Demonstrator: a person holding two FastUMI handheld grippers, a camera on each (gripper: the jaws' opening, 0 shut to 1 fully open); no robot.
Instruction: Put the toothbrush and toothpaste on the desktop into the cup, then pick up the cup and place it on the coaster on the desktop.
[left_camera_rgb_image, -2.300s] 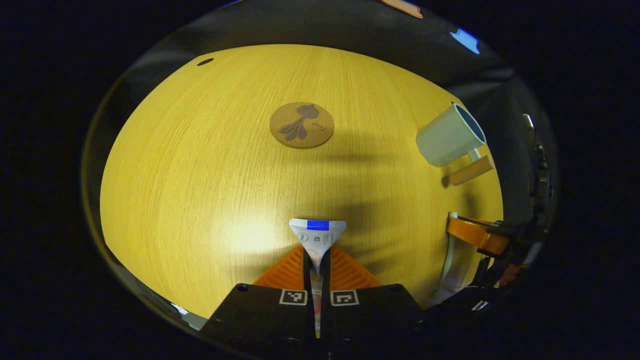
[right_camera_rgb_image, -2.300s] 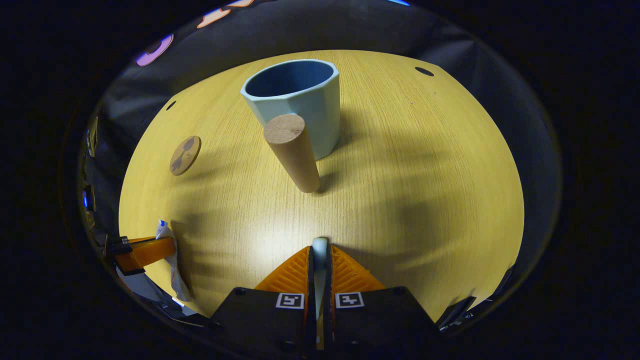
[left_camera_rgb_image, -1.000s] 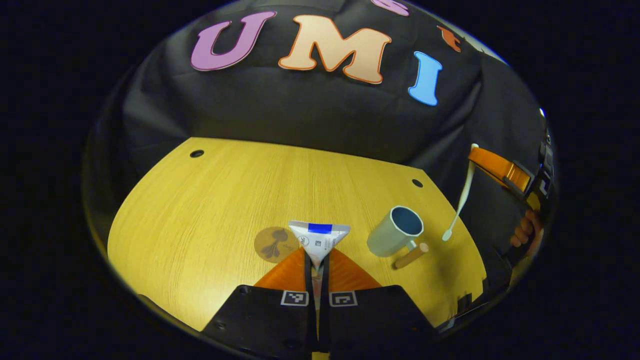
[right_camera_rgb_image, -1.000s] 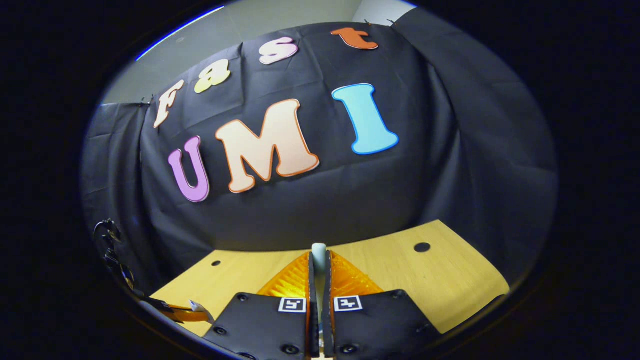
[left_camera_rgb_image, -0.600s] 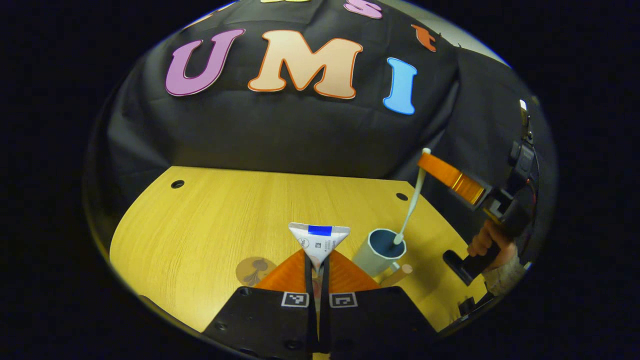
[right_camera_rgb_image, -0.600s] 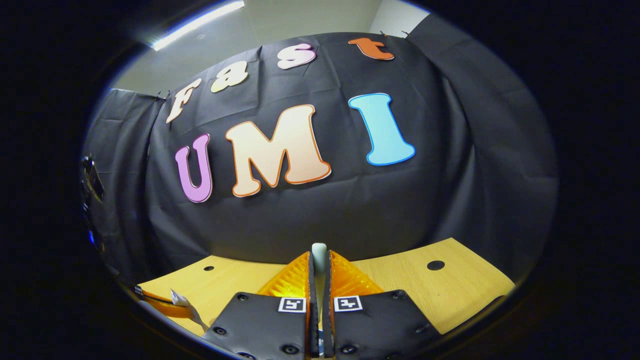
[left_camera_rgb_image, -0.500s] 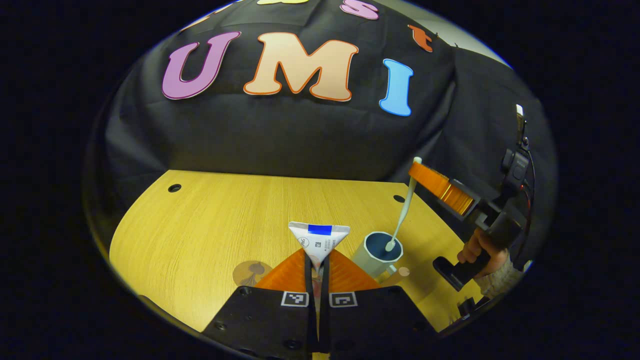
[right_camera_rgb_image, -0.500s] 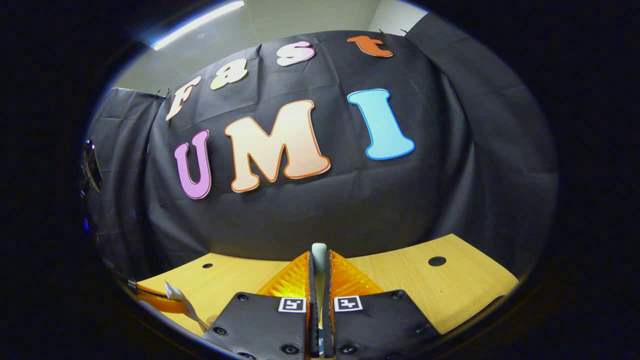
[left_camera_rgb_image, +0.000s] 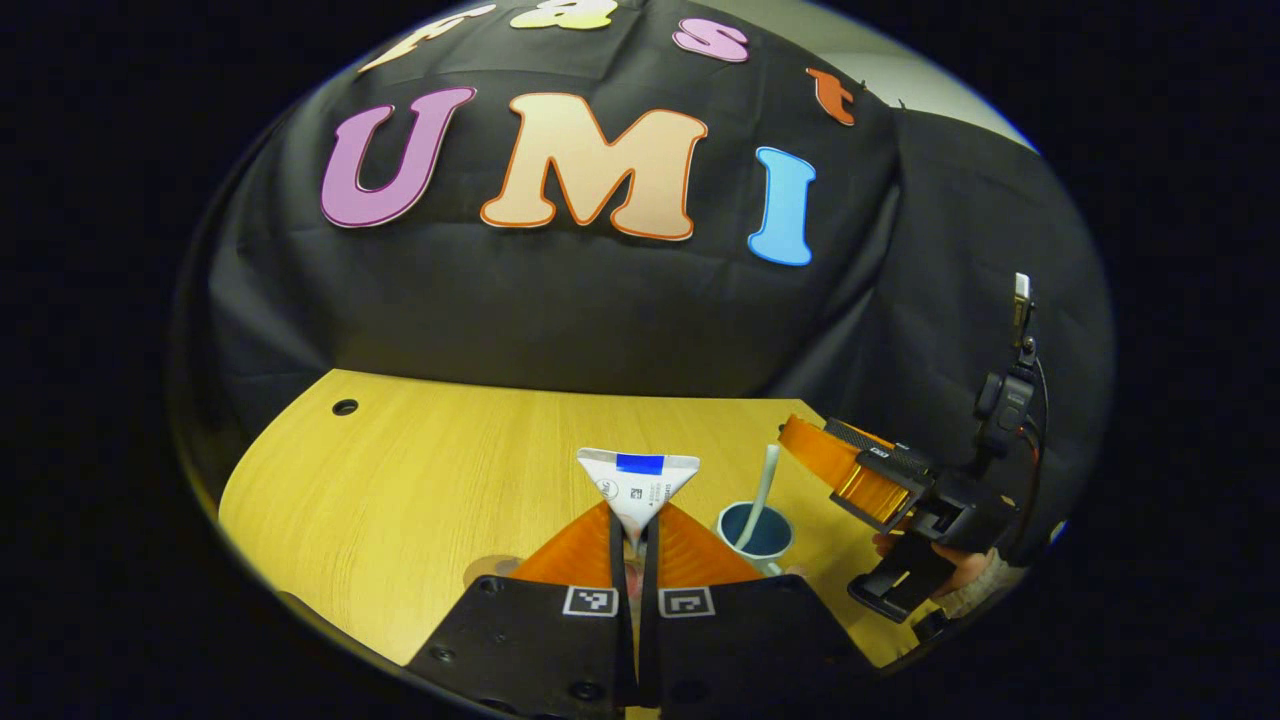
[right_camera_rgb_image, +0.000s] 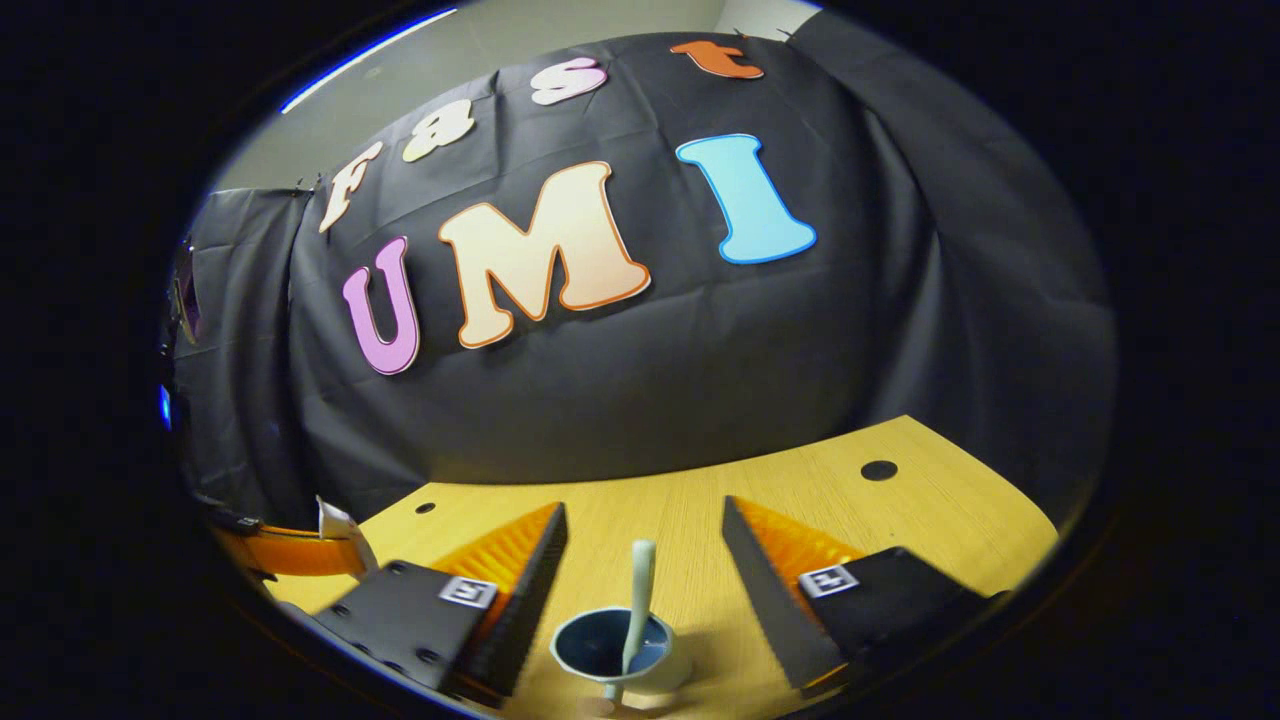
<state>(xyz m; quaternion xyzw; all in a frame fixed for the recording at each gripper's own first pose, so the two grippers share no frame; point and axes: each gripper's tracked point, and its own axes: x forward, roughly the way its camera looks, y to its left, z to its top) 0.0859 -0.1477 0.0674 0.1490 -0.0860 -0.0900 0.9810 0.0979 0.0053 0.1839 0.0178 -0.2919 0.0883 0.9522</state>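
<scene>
Left gripper: our left gripper sits at the bottom centre of the left gripper view, fingers clenched on the paste, whose flat crimped end sticks up between the tips.

Right gripper: in the right gripper view our right gripper has its fingers spread wide, grasping nothing. It also shows at the right of the left gripper view, with a hand under it.

Brush: the brush stands in the cup, released, handle up and leaning a little on the rim; it shows in the left gripper view too.

Cup: the cup lies low in the right gripper view, between and just below the open fingers. In the left gripper view it is at lower right, just right of our left fingers.

Coaster: a sliver of the coaster peeks out at lower left, just left of the left fingers.

Table: the table carries cup and coaster.

Key relation: we judge the coming move is dropping the paste in. The cup mouth lies down and to the right of the paste. The paste's long axis runs along our left fingers, and its lower end is hidden between them, so we cannot tell how much hangs below. The left gripper is the 1 that carries it; the right hangs right over the cup.

Risk: we think the right gripper must clear off first, and the paste should enter beside the brush, not onto it.
</scene>
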